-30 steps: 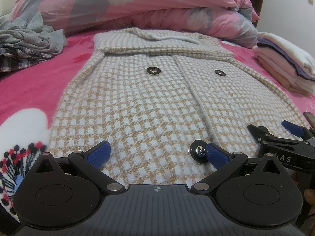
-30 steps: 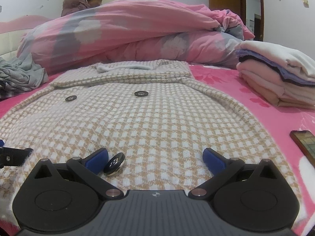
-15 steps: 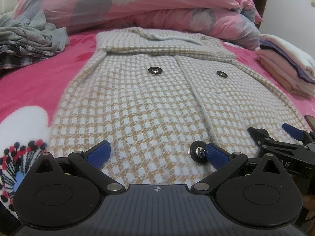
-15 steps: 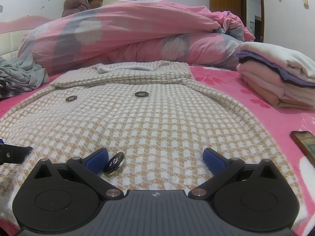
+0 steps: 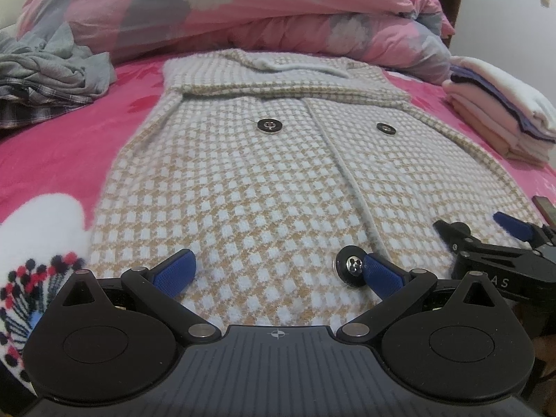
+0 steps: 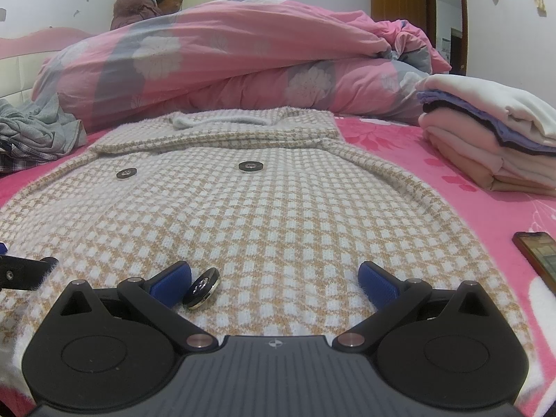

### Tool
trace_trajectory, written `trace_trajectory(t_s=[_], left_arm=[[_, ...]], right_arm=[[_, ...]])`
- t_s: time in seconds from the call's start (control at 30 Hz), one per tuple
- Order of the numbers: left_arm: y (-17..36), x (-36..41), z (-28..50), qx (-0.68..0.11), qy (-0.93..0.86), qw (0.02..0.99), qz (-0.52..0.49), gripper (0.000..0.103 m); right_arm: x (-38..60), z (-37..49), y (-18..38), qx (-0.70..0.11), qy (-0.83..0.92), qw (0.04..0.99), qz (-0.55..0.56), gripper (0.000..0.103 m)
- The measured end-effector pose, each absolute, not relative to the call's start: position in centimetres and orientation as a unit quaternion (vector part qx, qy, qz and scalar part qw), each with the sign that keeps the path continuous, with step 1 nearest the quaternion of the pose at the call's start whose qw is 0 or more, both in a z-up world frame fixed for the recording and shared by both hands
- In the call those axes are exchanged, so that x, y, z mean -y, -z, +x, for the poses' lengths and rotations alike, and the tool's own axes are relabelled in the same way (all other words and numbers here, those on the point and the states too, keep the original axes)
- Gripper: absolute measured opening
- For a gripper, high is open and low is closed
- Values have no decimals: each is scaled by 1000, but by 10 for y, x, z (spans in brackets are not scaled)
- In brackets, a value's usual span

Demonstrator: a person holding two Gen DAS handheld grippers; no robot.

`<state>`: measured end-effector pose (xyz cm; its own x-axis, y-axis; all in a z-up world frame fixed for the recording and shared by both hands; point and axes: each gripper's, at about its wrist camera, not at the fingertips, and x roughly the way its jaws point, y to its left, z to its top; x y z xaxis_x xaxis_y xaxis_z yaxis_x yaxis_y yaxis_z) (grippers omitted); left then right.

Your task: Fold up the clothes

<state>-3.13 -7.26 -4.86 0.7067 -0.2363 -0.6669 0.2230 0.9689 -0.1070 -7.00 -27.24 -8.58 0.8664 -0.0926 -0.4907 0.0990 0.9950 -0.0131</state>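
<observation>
A tan-and-white checked knit coat [image 5: 278, 180] lies flat on the pink bed, collar at the far end, dark round buttons on its front. My left gripper [image 5: 278, 272] is open at the coat's near hem, left of centre, its right pad beside a metal button [image 5: 351, 267]. In the right wrist view the same coat [image 6: 264, 215] fills the middle, and my right gripper [image 6: 274, 281] is open over the hem's right part, a button [image 6: 202, 288] next to its left pad. The right gripper's fingers [image 5: 451, 234] also show at the left view's right edge.
A pink flowered duvet [image 6: 226, 69] is heaped behind the coat. Folded clothes [image 6: 486, 146] are stacked at the right, crumpled grey clothes [image 5: 52, 66] at the left. A phone [image 6: 537, 255] lies on the bed at the right. A person [image 6: 149, 3] sits beyond the duvet.
The left wrist view has shifted slightly, so the coat sits a little lower and further right in it. Both grippers stay open at the hem.
</observation>
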Motion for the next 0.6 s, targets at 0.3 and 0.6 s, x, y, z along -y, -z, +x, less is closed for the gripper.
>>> trace_trajectory(t_s=[0.3, 0.6], left_arm=[[24, 74, -30, -304, 115, 945, 36, 103], [54, 76, -11, -352, 132, 927, 17, 103]], right_arm=[[272, -70, 87, -252, 49, 966, 6, 103], [271, -70, 87, -251, 50, 967, 4, 103]])
